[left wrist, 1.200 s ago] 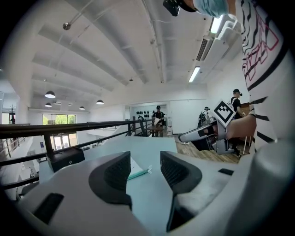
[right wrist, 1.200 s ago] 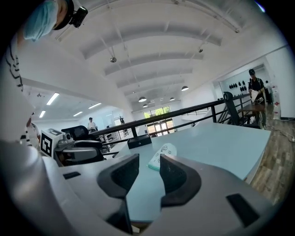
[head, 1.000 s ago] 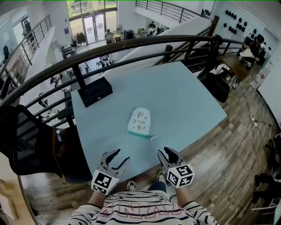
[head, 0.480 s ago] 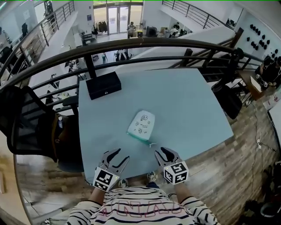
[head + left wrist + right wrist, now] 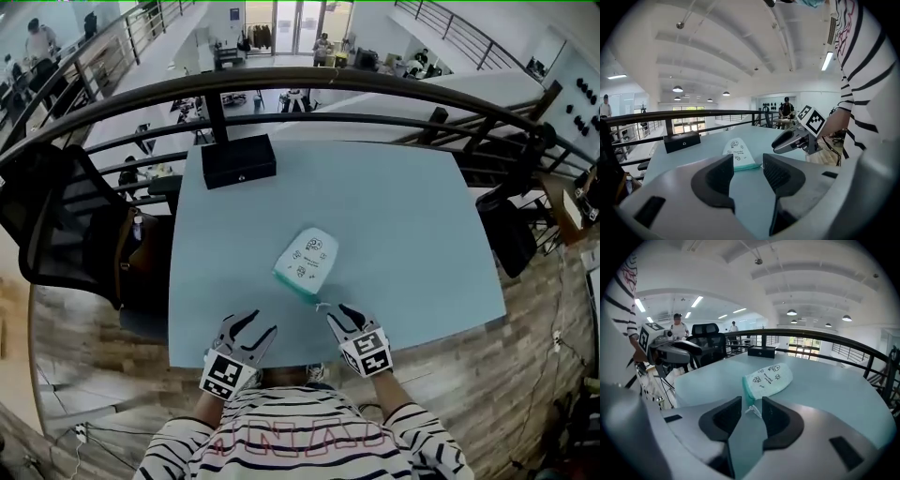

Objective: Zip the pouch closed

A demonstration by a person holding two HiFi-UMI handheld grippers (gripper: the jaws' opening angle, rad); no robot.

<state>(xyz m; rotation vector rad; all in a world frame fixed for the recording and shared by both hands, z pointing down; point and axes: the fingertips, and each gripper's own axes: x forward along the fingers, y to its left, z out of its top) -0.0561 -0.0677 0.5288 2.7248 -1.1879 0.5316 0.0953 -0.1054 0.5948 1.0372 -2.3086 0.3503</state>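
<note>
A pale mint pouch (image 5: 307, 259) with small printed figures lies flat on the light blue table (image 5: 403, 216), its green zipper edge toward me. Its white zipper pull (image 5: 322, 303) sticks out at the near right corner. My right gripper (image 5: 337, 313) is open, its tips just short of the pull, which shows between the jaws in the right gripper view (image 5: 753, 409). My left gripper (image 5: 248, 329) is open over the table's near edge, left of the pouch (image 5: 738, 153), holding nothing. The right gripper (image 5: 792, 139) shows in the left gripper view.
A black box (image 5: 238, 160) sits at the table's far left corner. A dark railing (image 5: 375, 89) curves behind the table. A black office chair (image 5: 56, 225) stands to the left. Wooden floor lies beyond the table's near and right edges.
The view has shifted, and both grippers have moved forward toward the pouch. The right gripper has come close to the zipper pull. The pouch has not moved.
</note>
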